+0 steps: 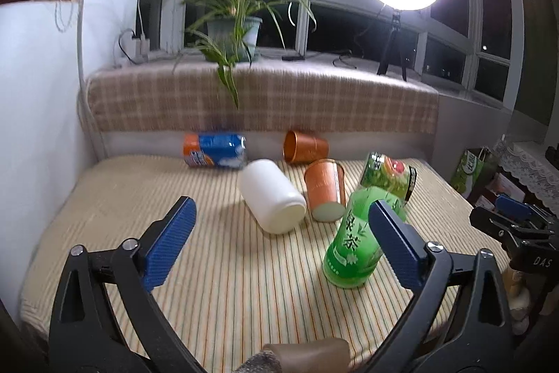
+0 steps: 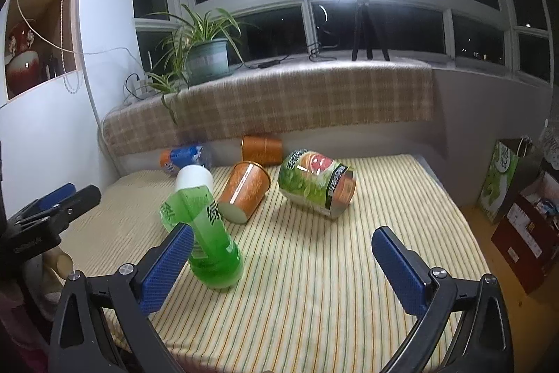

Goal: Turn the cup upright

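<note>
From the left wrist we see our left gripper [image 1: 279,240] with jaws apart, holding nothing, above the striped surface [image 1: 122,198]. The copper-orange cup [image 1: 325,189] lies tipped on its side near the middle toward the back edge, pale base toward us, between a white bottle [image 1: 272,198] and a green tea bottle [image 1: 353,243].

From the right wrist, our right gripper [image 2: 283,264] also stands open and empty; the cup [image 2: 244,191] lies beside a green can [image 2: 314,184].
</note>
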`<act>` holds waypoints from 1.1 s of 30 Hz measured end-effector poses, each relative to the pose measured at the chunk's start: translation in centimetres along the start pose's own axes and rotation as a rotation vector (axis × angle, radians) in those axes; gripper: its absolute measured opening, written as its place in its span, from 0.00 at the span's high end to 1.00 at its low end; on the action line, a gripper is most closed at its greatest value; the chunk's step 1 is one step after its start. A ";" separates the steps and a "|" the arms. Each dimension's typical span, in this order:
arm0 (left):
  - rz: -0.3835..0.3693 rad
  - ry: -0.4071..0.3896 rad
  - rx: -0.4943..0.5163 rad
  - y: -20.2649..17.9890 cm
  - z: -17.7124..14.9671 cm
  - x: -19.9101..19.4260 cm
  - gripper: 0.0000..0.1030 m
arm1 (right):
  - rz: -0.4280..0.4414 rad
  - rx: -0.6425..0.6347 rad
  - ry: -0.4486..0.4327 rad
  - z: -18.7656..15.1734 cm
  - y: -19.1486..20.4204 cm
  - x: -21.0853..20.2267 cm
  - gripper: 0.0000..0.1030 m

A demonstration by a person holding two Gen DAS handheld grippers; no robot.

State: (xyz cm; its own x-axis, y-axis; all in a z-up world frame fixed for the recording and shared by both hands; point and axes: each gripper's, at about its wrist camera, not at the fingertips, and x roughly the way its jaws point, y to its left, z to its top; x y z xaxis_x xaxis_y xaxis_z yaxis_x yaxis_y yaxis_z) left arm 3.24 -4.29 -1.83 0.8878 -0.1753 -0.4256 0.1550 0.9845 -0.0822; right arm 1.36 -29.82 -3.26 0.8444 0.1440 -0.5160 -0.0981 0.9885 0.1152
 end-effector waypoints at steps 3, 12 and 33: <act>0.028 -0.037 0.014 -0.3 0.2 -0.9 0.01 | 0.002 0.006 -0.004 0.1 0.0 -0.1 0.00; 0.053 -0.068 0.011 -0.1 0.5 -1.9 0.00 | -0.002 0.018 -0.010 0.1 -0.1 -0.2 0.00; 0.073 -0.085 -0.005 0.5 0.8 -2.5 0.00 | 0.015 0.013 0.017 0.0 0.7 0.7 0.00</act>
State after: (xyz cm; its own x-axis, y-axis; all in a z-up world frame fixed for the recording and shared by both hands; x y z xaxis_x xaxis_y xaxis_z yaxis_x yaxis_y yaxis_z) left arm 1.41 -3.29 -0.07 0.9303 -0.1020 -0.3524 0.0867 0.9945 -0.0590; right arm 1.86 -28.99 -3.52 0.8341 0.1596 -0.5280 -0.1035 0.9855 0.1344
